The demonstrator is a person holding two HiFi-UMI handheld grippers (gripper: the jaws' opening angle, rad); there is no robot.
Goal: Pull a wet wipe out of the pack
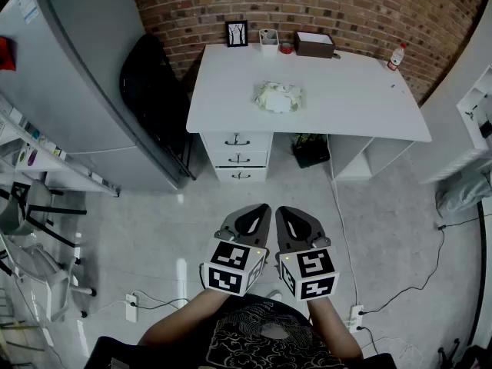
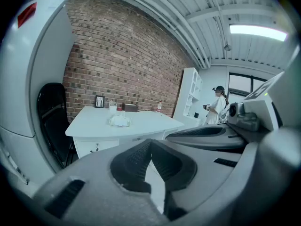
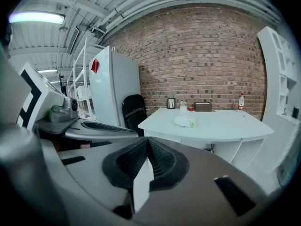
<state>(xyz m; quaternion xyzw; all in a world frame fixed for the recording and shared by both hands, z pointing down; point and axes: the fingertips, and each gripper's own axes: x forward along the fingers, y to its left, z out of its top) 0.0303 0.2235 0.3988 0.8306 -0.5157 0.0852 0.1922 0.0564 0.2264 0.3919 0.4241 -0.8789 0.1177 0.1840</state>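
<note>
The wet wipe pack [image 1: 279,97], pale and crumpled, lies near the middle of the white desk [image 1: 361,106], far ahead of both grippers. It shows small in the left gripper view [image 2: 119,121] and the right gripper view [image 3: 184,121]. I hold my left gripper [image 1: 260,210] and right gripper [image 1: 283,212] side by side close to my body, over the floor and well short of the desk. In each gripper view the jaw tips meet, left [image 2: 150,142] and right [image 3: 148,140], with nothing held between them.
A picture frame [image 1: 237,34], cup [image 1: 268,38], brown box [image 1: 315,44] and bottle [image 1: 396,55] stand along the desk's back edge. A black chair [image 1: 154,91] and a grey fridge [image 1: 92,75] are at left. Cables and a power strip [image 1: 131,306] lie on the floor. A person [image 2: 218,105] stands far off.
</note>
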